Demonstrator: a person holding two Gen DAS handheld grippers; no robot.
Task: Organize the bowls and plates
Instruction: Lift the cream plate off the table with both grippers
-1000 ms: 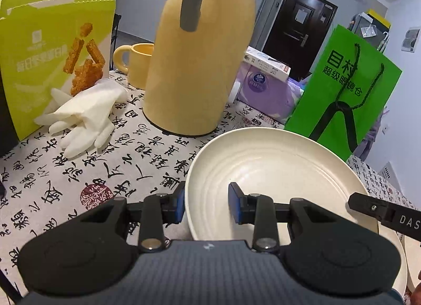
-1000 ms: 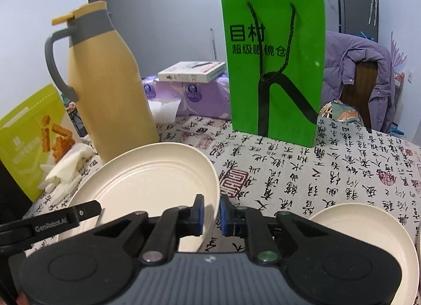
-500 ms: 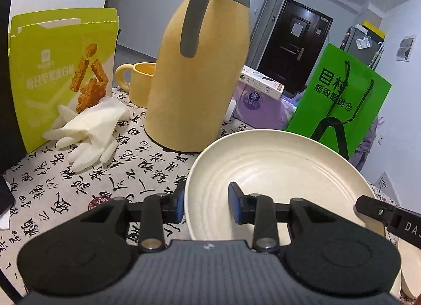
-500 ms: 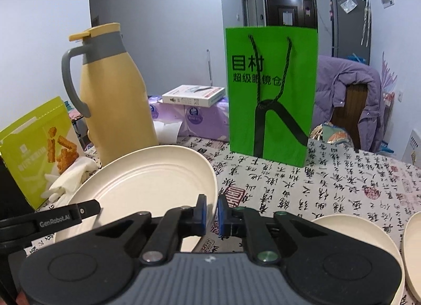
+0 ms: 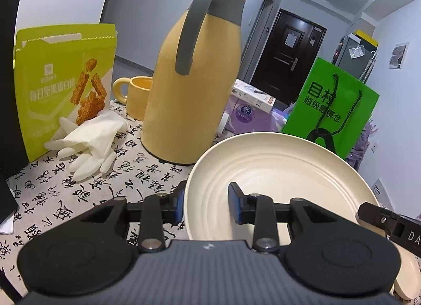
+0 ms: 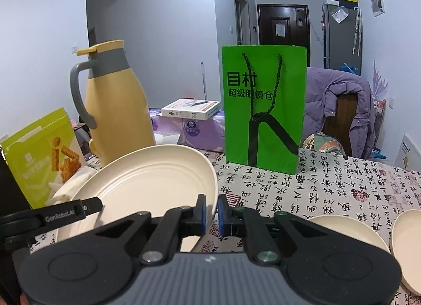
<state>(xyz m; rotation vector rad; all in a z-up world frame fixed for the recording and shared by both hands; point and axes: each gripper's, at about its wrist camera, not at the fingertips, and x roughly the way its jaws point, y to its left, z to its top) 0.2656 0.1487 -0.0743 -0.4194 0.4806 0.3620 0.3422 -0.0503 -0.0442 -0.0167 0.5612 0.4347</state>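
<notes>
Left tongs (image 5: 206, 203), right tongs (image 6: 211, 211) clamp opposite rims of cream ridged plate (image 5: 276, 170).

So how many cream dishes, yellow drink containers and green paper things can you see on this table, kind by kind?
Cream dishes: 3, the held plate, a second plate and a third dish at the right edge.
Yellow drink containers: 2, the flask and the mug.
Green paper things: 2, the gift bag and the snack box.
Total: 7

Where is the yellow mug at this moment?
In the left wrist view the yellow mug stands at the far left of the table, between the snack box and the yellow jug, partly hidden behind the jug.
</notes>
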